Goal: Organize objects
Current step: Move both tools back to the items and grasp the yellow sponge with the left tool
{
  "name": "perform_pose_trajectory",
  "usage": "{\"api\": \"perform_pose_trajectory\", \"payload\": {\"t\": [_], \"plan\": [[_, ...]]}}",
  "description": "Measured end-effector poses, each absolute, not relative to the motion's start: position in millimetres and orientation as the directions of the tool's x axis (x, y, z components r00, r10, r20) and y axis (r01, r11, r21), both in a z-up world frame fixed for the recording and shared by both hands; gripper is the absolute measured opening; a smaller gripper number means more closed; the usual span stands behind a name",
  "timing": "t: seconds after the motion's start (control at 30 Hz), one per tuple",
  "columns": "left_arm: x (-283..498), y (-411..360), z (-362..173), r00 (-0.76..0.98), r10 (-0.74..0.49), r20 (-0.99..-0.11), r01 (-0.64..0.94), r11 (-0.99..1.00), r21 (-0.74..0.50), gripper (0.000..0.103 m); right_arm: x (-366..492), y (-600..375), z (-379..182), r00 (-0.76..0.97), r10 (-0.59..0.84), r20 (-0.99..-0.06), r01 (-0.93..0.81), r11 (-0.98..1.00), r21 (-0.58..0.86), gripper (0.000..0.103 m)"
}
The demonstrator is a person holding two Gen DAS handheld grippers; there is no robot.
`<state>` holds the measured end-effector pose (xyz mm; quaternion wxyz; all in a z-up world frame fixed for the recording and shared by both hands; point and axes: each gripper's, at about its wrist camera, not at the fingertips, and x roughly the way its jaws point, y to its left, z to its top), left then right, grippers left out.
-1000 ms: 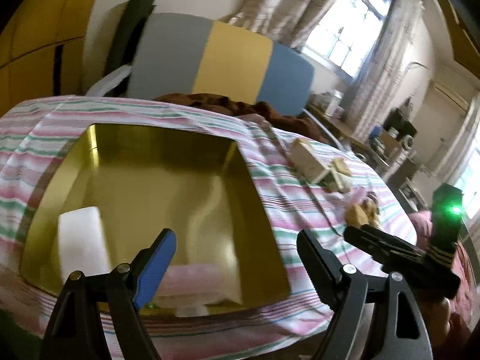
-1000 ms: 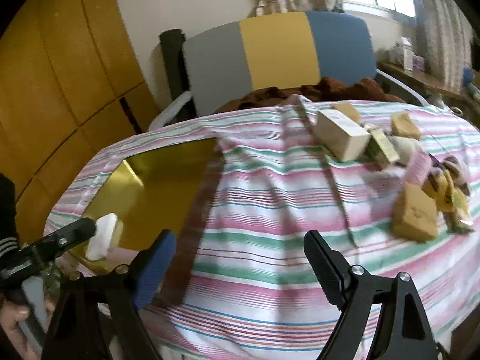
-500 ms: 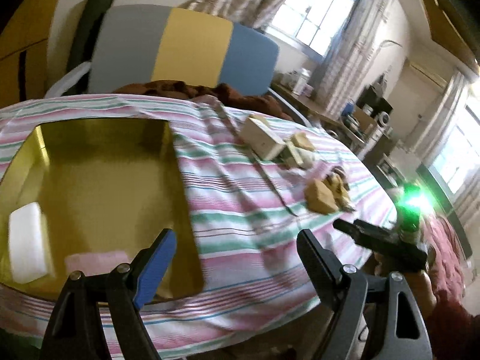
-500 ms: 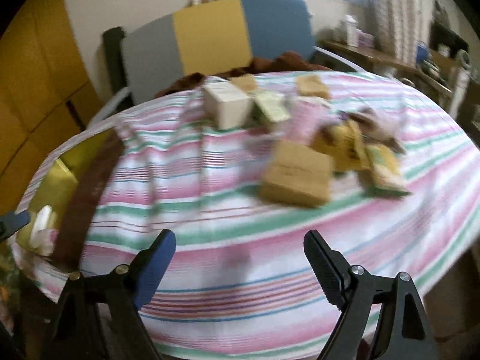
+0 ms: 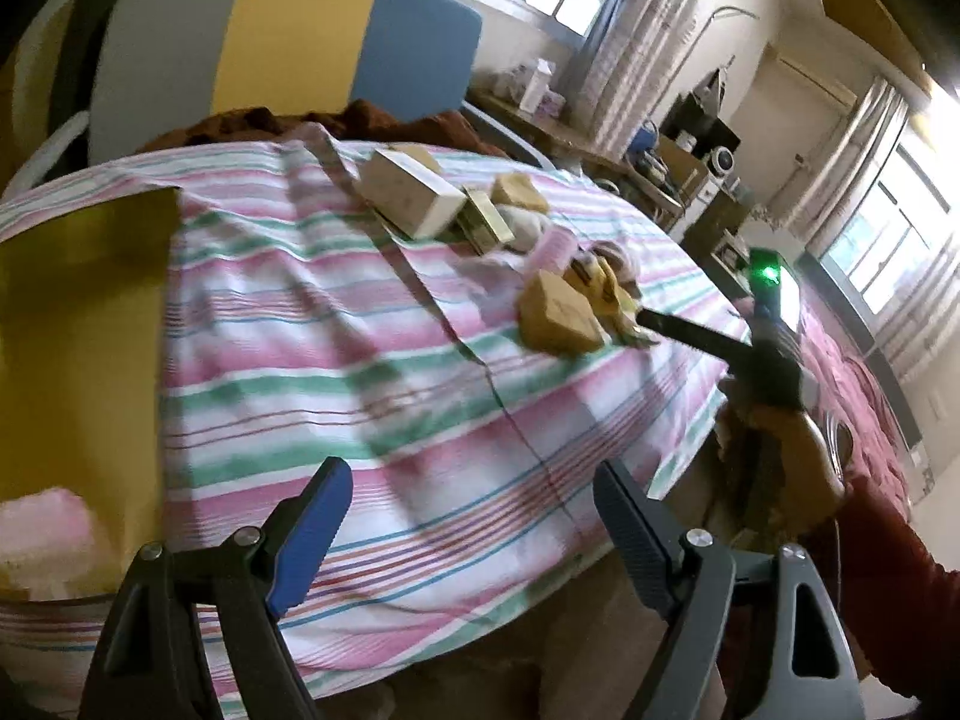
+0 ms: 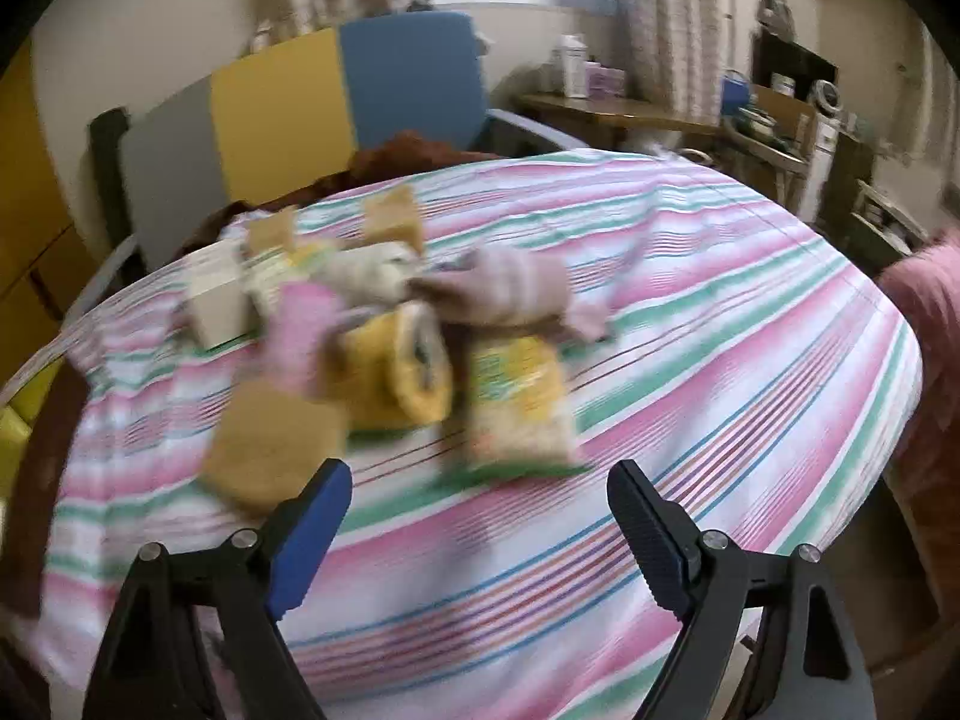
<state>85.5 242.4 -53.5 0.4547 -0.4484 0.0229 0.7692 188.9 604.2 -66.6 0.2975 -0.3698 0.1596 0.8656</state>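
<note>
The right gripper (image 6: 480, 516) tilts down over the near edge of the striped tablecloth (image 6: 690, 324), jaws spread wide with nothing between them; the blurred heap of objects lies just ahead, a tan block (image 6: 273, 450) by its left finger and a yellow-green packet (image 6: 516, 408) straight in front. The left gripper (image 5: 474, 516), angled down likewise and also wide and empty, has the gold tray (image 5: 78, 324) off to its left and the white box (image 5: 414, 195) far ahead.
</note>
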Motion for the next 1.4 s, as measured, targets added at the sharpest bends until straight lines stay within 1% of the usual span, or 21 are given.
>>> {"api": "perform_pose_trajectory", "payload": {"t": [0.03,0.2,0.3,0.33,0.4,0.63,0.67,0.7,0.8,0.9,1.03,1.13,1.2,1.23,1.27,1.4], "plan": [[87,247,-55,-0.177,0.676,-0.715,-0.722,-0.583,-0.373,0.084,187,611,-70,-0.546,0.398,-0.738,-0.640,-0.766,0.061,0.086],[91,268,-62,-0.151,0.656,-0.739,-0.737,-0.573,-0.358,0.084,169,631,-90,-0.496,0.396,-0.773,-0.651,-0.759,0.028,0.075],[93,282,-63,-0.138,0.651,-0.746,-0.750,-0.561,-0.351,0.084,162,638,-99,-0.504,0.385,-0.773,-0.649,-0.759,0.044,0.075],[93,287,-64,-0.129,0.649,-0.749,-0.752,-0.557,-0.353,0.084,161,639,-100,-0.509,0.397,-0.764,-0.649,-0.760,0.038,0.075],[92,299,-65,-0.112,0.650,-0.752,-0.758,-0.545,-0.359,0.084,159,639,-103,-0.518,0.414,-0.749,-0.648,-0.761,0.028,0.072],[80,357,-71,-0.086,0.645,-0.759,-0.763,-0.532,-0.366,0.084,165,633,-109,-0.550,0.457,-0.699,-0.655,-0.756,0.021,0.071],[79,365,-72,-0.090,0.642,-0.761,-0.766,-0.533,-0.360,0.084,168,633,-110,-0.555,0.468,-0.688,-0.662,-0.749,0.025,0.068],[78,376,-73,-0.103,0.633,-0.767,-0.770,-0.539,-0.341,0.084,170,632,-110,-0.557,0.479,-0.678,-0.670,-0.741,0.027,0.060],[75,404,-78,-0.134,0.612,-0.780,-0.791,-0.540,-0.288,0.084,174,630,-113,-0.573,0.507,-0.645,-0.681,-0.731,0.031,0.055],[70,429,-83,-0.165,0.590,-0.790,-0.797,-0.551,-0.246,0.084,174,630,-114,-0.581,0.510,-0.635,-0.681,-0.732,0.035,0.055],[61,453,-91,-0.164,0.585,-0.794,-0.791,-0.559,-0.249,0.084,178,634,-115,-0.608,0.493,-0.623,-0.674,-0.735,0.077,0.055],[60,473,-99,-0.166,0.561,-0.811,-0.809,-0.548,-0.213,0.084,177,634,-116,-0.610,0.496,-0.618,-0.674,-0.735,0.076,0.055],[64,478,-104,-0.210,0.541,-0.814,-0.827,-0.543,-0.147,0.082,178,635,-117,-0.615,0.495,-0.615,-0.673,-0.736,0.081,0.055],[65,477,-106,-0.233,0.542,-0.808,-0.833,-0.539,-0.121,0.076,178,635,-117,-0.615,0.495,-0.614,-0.672,-0.736,0.081,0.055],[64,473,-109,-0.256,0.545,-0.798,-0.835,-0.541,-0.102,0.073,178,635,-117,-0.616,0.495,-0.613,-0.672,-0.736,0.081,0.055],[60,443,-114,-0.271,0.609,-0.746,-0.842,-0.526,-0.124,0.070,180,635,-117,-0.619,0.497,-0.609,-0.671,-0.737,0.081,0.055]]}}
